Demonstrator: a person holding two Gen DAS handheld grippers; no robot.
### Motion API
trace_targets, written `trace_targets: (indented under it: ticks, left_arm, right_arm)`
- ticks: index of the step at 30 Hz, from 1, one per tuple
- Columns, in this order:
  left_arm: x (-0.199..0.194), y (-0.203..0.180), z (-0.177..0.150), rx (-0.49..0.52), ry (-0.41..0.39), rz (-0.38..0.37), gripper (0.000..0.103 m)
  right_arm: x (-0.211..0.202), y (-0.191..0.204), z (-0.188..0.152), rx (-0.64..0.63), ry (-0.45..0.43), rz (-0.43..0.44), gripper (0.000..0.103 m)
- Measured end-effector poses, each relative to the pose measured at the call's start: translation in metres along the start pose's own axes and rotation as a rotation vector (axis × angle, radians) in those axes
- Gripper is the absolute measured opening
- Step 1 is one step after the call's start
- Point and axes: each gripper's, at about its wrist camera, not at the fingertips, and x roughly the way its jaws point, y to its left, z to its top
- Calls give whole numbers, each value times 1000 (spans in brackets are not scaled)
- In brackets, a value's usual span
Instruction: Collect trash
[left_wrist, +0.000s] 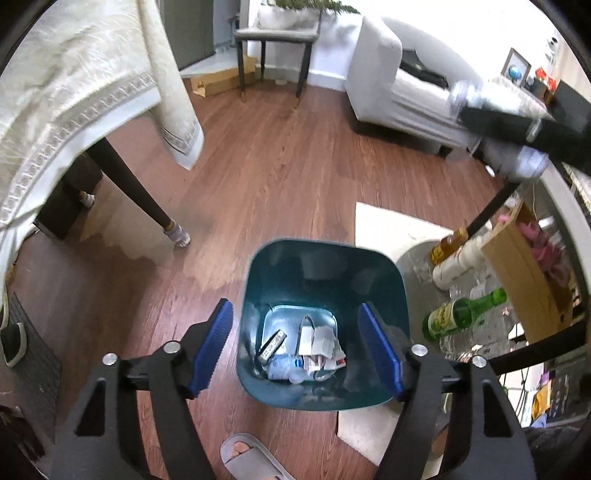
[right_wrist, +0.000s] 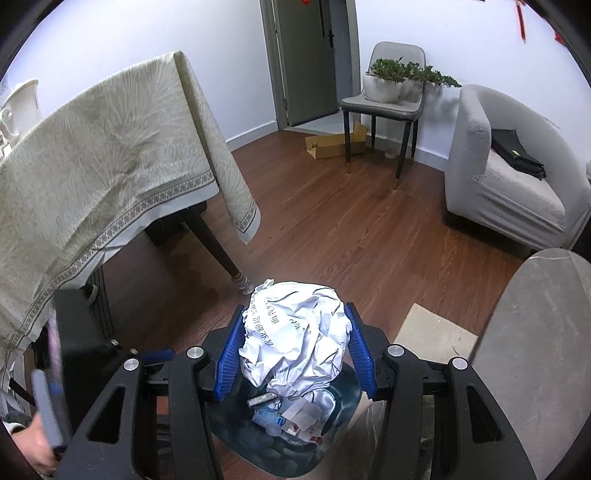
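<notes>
A teal trash bin (left_wrist: 384, 291) stands on the wood floor and holds paper scraps, a plastic bottle and a small dark wrapper (left_wrist: 273, 345). My left gripper (left_wrist: 301, 347) is open and empty right above the bin. My right gripper (right_wrist: 293, 349) is shut on a crumpled white paper ball (right_wrist: 295, 339) with printed text, held above the bin (right_wrist: 347, 402). The right gripper's arm shows blurred at the upper right of the left wrist view (left_wrist: 517, 125).
A round grey low table (left_wrist: 417, 258) right of the bin carries a green glass bottle (left_wrist: 461, 314), an amber bottle (left_wrist: 448, 245), a white bottle and a cardboard box. A table with a cream cloth (right_wrist: 92, 177) stands left. A sofa (right_wrist: 513, 184) and chair (right_wrist: 384, 107) stand behind. A slippered foot (left_wrist: 243, 454) is near.
</notes>
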Motion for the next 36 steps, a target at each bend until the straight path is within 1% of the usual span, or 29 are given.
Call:
trace_targets:
  ticks: [7, 11, 14, 18, 25, 27, 29, 32, 36]
  left_arm:
    - [-39, 11, 13, -19, -90, 19, 60]
    - [-67, 15, 24, -50, -149, -10, 55]
    - [-84, 12, 30, -47, -188, -23, 52]
    - [-99, 3, 31, -13, -222, 4, 51]
    - [-115, 3, 36, -8, -247, -18, 50]
    - [-119, 2, 36, -7, -252, -22, 50]
    - [-122, -1, 37, -6, -259, -25, 50]
    - [-126, -5, 39, 3, -267, -28, 50]
    - [-134, -12, 42, 13, -288, -38, 50]
  right_arm:
    - [23, 14, -14, -22, 60, -7, 53]
    - [43, 21, -29, -28, 116, -16, 53]
    - [59, 26, -43, -27, 158, -11, 53]
    - [79, 31, -59, -13, 196, 7, 53]
    - [104, 30, -79, -2, 257, 0, 54]
    - [106, 28, -84, -1, 265, -10, 55]
    - [108, 26, -87, 6, 275, -2, 63]
    - [105, 26, -88, 3, 276, 6, 66]
    - [96, 27, -86, -4, 261, 16, 67]
